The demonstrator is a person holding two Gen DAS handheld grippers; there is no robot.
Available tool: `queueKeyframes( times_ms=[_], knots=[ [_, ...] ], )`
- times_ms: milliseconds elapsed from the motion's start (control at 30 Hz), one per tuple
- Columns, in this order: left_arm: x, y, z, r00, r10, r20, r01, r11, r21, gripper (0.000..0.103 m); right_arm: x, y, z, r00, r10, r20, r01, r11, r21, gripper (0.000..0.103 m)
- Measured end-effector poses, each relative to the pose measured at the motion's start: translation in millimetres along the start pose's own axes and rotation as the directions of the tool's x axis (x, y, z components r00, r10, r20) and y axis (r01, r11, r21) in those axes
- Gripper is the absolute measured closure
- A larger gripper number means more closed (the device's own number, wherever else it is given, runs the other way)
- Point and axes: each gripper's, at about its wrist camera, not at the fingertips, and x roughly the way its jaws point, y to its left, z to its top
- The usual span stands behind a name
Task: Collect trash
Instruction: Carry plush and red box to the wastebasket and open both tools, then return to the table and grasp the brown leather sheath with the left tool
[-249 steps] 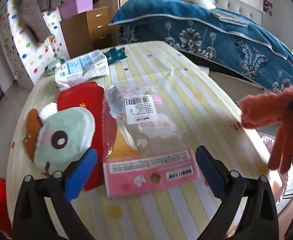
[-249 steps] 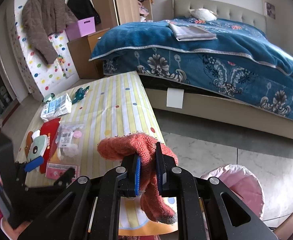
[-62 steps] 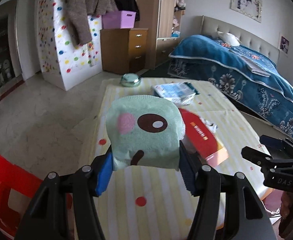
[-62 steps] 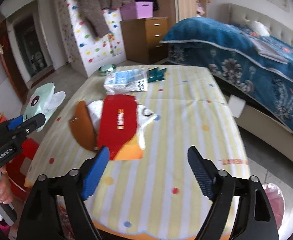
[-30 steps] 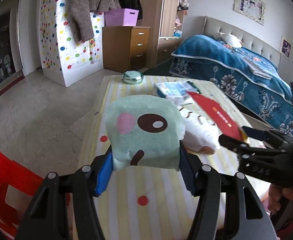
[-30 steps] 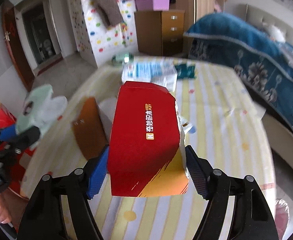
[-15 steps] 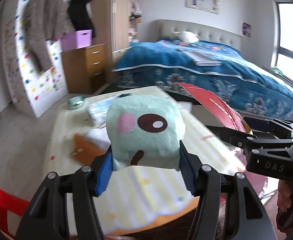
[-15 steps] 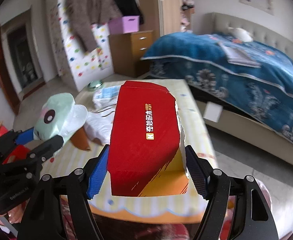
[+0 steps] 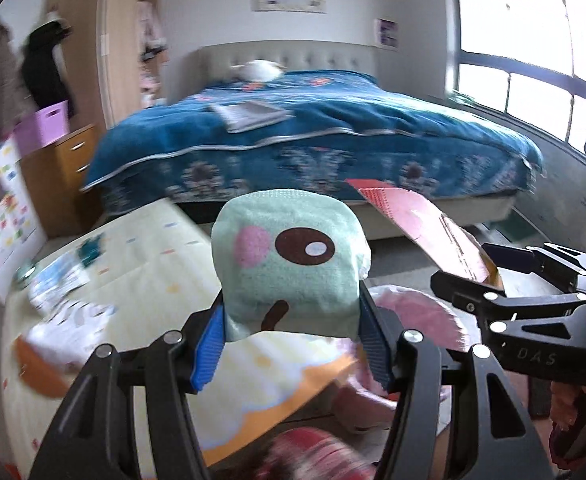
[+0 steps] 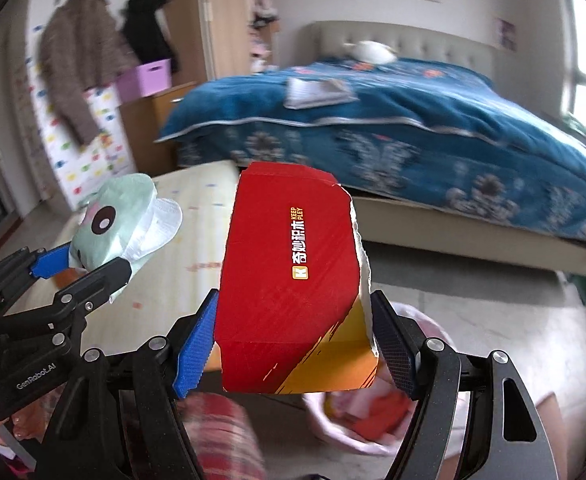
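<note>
My left gripper (image 9: 289,320) is shut on a mint-green soft pouch (image 9: 293,264) with a brown eye and a pink cheek, held up over the table's right edge. My right gripper (image 10: 293,340) is shut on a flattened red and orange cardboard box (image 10: 293,264). In the left wrist view the box (image 9: 425,232) and right gripper (image 9: 465,266) show at the right, above a pink bin (image 9: 425,316). The right wrist view has the left gripper (image 10: 85,266) with the pouch (image 10: 121,208) at its left. The pink bin (image 10: 433,320) lies below the box, with red and orange things inside.
The yellow striped table (image 9: 133,248) carries a blue-white packet (image 9: 59,280), a white bag (image 9: 69,324), a brown piece (image 9: 37,372) and a teal wrapper (image 9: 91,246). A blue-covered bed (image 9: 313,140) stands behind. A hand (image 9: 573,412) holds the right gripper.
Both grippers have swung to the right, away from the middle of the table toward its bed-side edge and the pink bin. Each keeps its hold, on the pouch and on the box.
</note>
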Motion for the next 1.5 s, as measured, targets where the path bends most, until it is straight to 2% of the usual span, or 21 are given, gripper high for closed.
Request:
queueKeyframes(
  times_ms=[133,233,433,700,733,800,867,933,1067,1233,1367,1500],
  knots=[
    [25.3,-38.7,10.1,0.998,-0.063,-0.013,0.064,0.996,0.058,0.045,-0.5,-41.4,-8.4,0.998,-0.055,-0.017,0.056,0.997,0.058,0.030],
    [44.0,-56.3,11.9,0.994,-0.100,-0.038,0.103,0.993,0.062,0.045,2.7,-64.1,-13.1,0.996,-0.082,-0.027,0.084,0.993,0.083,0.030],
    [76.7,-72.8,8.8,0.985,-0.141,-0.099,0.147,0.988,0.054,0.045,20.0,-109.3,-26.1,0.989,-0.122,-0.079,0.131,0.984,0.123,0.030],
    [105.0,-81.1,9.7,0.973,-0.185,-0.136,0.190,0.981,0.027,0.044,52.0,-134.0,-39.8,0.984,-0.109,-0.144,0.128,0.982,0.136,0.028],
    [107.1,-82.6,9.8,0.972,-0.191,-0.139,0.196,0.980,0.026,0.043,56.4,-133.8,-40.7,0.983,-0.105,-0.148,0.126,0.983,0.137,0.028],
    [110.9,-86.5,10.2,0.967,-0.208,-0.146,0.214,0.977,0.026,0.034,69.4,-142.3,-46.5,0.979,-0.089,-0.182,0.119,0.979,0.164,0.024],
    [109.7,-89.2,9.5,0.967,-0.218,-0.135,0.224,0.974,0.031,0.024,68.0,-146.5,-49.4,0.977,-0.095,-0.190,0.131,0.973,0.188,0.022],
    [108.1,-89.8,9.5,0.967,-0.222,-0.129,0.228,0.973,0.038,0.020,64.8,-146.8,-51.3,0.976,-0.107,-0.192,0.144,0.971,0.192,0.022],
    [101.8,-86.9,7.2,0.971,-0.207,-0.123,0.214,0.976,0.050,0.019,44.2,-162.2,-57.4,0.967,-0.171,-0.190,0.209,0.957,0.202,0.021],
    [89.7,-69.6,4.3,0.980,-0.165,-0.112,0.169,0.985,0.026,0.019,28.6,-158.5,-58.1,0.970,-0.186,-0.160,0.218,0.952,0.216,0.021],
    [71.6,-44.8,-0.9,0.992,-0.087,-0.091,0.088,0.996,0.013,0.019,18.9,-139.9,-54.7,0.983,-0.144,-0.112,0.163,0.968,0.191,0.021],
    [52.1,-13.3,-7.5,0.996,-0.037,-0.077,0.034,0.999,-0.034,0.019,15.9,-122.2,-44.9,0.992,-0.096,-0.086,0.108,0.983,0.151,0.022]
  ],
)
